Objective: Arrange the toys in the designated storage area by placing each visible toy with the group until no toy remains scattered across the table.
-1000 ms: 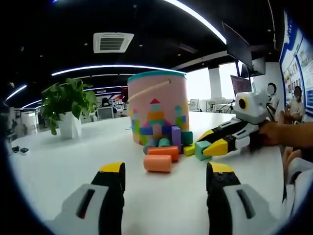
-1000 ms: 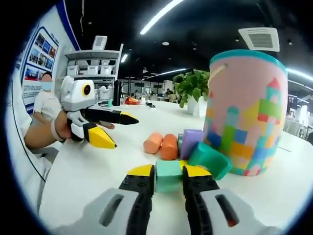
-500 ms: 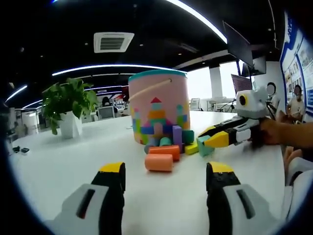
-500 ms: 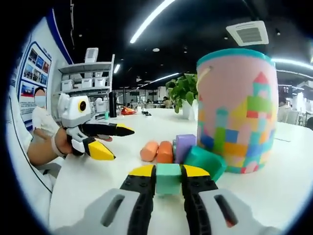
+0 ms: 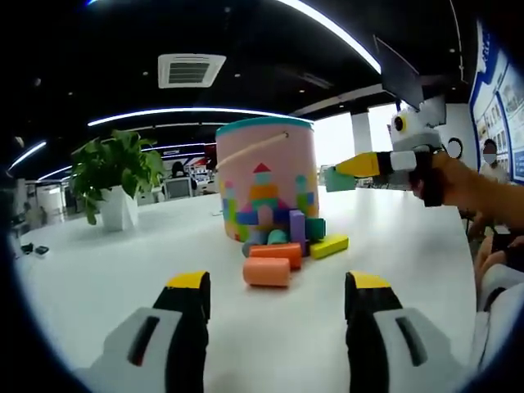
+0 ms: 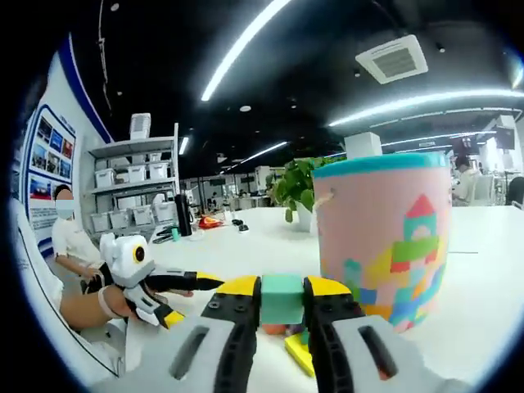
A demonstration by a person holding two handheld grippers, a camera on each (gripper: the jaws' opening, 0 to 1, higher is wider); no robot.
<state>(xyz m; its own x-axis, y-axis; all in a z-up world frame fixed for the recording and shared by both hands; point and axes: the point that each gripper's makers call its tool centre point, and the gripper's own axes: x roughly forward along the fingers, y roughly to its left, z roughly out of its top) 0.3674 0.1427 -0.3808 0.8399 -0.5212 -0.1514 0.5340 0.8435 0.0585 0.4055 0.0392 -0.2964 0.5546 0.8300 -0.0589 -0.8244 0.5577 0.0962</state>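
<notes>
A pink toy bucket [image 5: 264, 184] with a teal rim stands on the white table [image 5: 123, 278]. At its base lie two orange cylinders [image 5: 266, 272], a purple block [image 5: 295, 226] and a yellow block [image 5: 328, 246]. My left gripper [image 5: 278, 283] is open and low over the table, short of the cylinders. My right gripper [image 5: 354, 169] comes in from the right near rim height, shut on a green block [image 5: 337, 179]. In the right gripper view that green block [image 6: 282, 298] sits between the jaws of my right gripper [image 6: 282, 288], with the bucket [image 6: 393, 237] ahead to the right, the yellow block [image 6: 298, 352] below and the left gripper [image 6: 184, 301] at left.
A potted plant [image 5: 115, 176] stands on the table left of the bucket. A person's hand and arm [image 5: 471, 192] hold the right gripper. Shelves with boxes [image 6: 139, 188] and a seated person [image 6: 70, 241] are at the far left of the right gripper view.
My right gripper has risen from the table beside the pile to about the bucket's rim height, carrying the green block. The left gripper has stayed in place, open.
</notes>
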